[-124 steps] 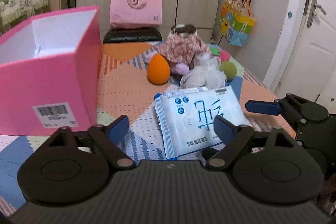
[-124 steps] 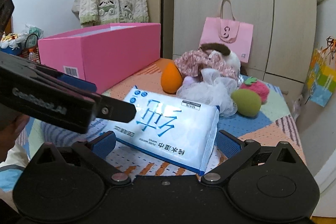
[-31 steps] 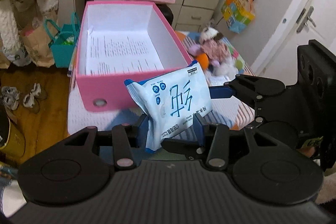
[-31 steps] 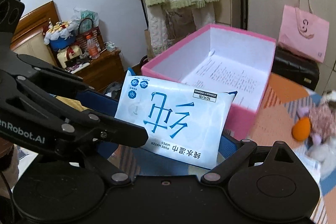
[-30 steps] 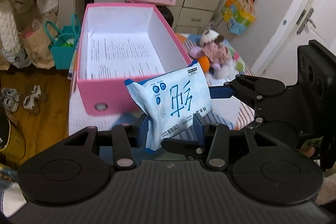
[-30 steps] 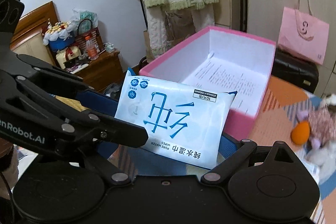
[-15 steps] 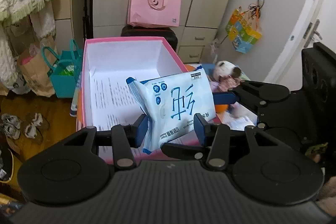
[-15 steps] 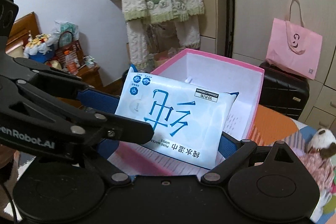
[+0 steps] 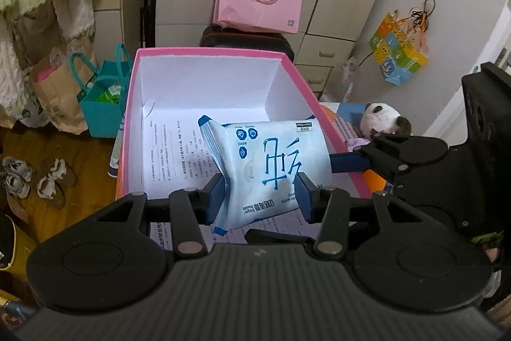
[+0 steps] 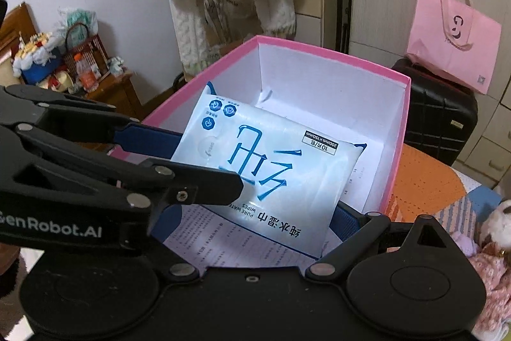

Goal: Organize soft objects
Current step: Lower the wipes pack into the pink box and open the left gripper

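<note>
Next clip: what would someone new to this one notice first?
The blue-and-white wipes pack stands out, held up between both grippers, the left gripper pinching its lower end and the right gripper's fingers at its far side. Right behind and under it is the open pink box, white inside with a printed sheet on its floor. A pink bag sits behind the box.

Wipes pack (image 10: 271, 174) reads "PURE WATER WIPES" — left gripper (image 10: 204, 162) body, "enRobot.AI".
</note>
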The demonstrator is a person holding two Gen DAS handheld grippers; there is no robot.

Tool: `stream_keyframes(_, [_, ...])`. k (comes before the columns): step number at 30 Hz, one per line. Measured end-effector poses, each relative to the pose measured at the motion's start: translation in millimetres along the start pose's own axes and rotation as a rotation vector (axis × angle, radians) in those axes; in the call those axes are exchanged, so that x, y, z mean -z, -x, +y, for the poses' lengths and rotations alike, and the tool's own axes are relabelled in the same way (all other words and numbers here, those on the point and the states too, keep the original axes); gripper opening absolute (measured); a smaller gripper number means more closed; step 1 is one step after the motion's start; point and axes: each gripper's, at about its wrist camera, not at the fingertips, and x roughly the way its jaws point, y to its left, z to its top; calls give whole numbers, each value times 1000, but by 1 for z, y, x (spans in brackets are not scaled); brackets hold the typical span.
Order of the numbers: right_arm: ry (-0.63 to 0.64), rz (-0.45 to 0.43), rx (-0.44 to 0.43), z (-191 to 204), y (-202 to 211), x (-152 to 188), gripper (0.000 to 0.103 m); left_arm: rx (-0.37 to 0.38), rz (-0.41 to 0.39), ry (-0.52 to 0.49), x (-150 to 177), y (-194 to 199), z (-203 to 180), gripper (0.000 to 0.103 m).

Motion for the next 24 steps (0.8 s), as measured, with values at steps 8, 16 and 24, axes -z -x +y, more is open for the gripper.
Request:
stream_keyframes(8, [26,19,26,1,-5,-2,97,-71,-17,-36,1,-3,-1,58])
stream_keyframes(16, [31,4,36,0,1,-1,97,-97,-32,-46,3,9,-3,61])
stream_keyframes(24, [39,-38,46,3,25,5,97,-106,-69,-78,9,36,-16,64])
